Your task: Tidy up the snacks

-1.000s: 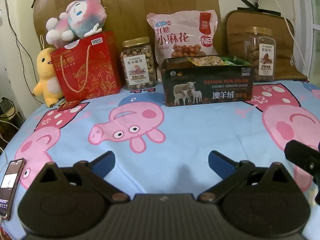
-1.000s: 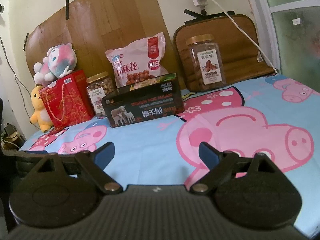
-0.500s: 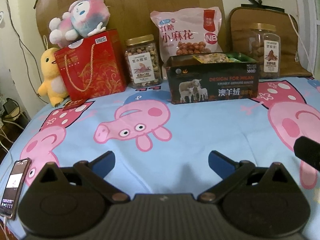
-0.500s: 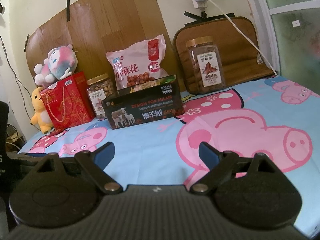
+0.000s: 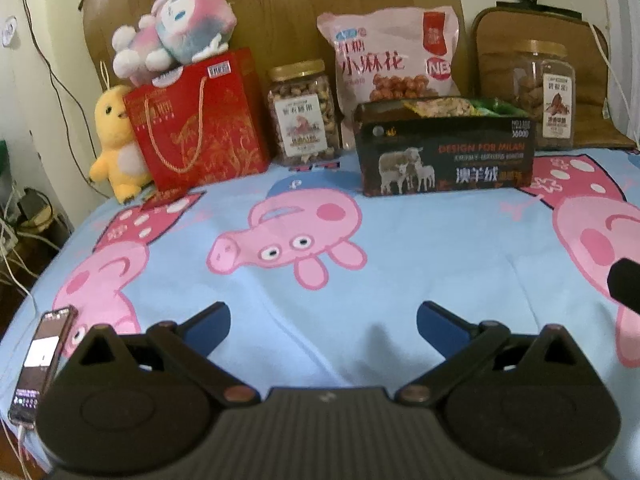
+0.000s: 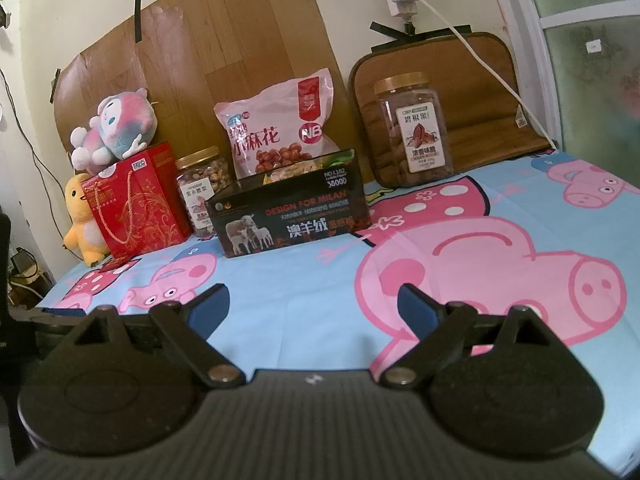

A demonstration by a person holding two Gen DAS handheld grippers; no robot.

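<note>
Snacks line the far edge of a bed covered in a blue cartoon-pig sheet [image 5: 400, 272]. We hold a gripper in each hand, low over the sheet, well short of the row. Our left gripper [image 5: 323, 320] has its blue-tipped jaws spread wide with nothing between them; our right gripper [image 6: 314, 303] is likewise released and empty.

In the middle stands a black box [image 5: 444, 158] printed with sheep, open on top, with snack packets inside. Just behind it leans a pink snack bag [image 5: 394, 54]. To the left of the box is a nut jar [image 5: 302, 114] with a gold lid, then a red gift bag [image 5: 198, 122] with a pink plush toy [image 5: 176, 28] on top and a yellow plush duck [image 5: 114, 142] beside it. To the right stands a taller pecan jar [image 6: 414, 130]. A phone [image 5: 42, 364] lies at the sheet's left edge.
</note>
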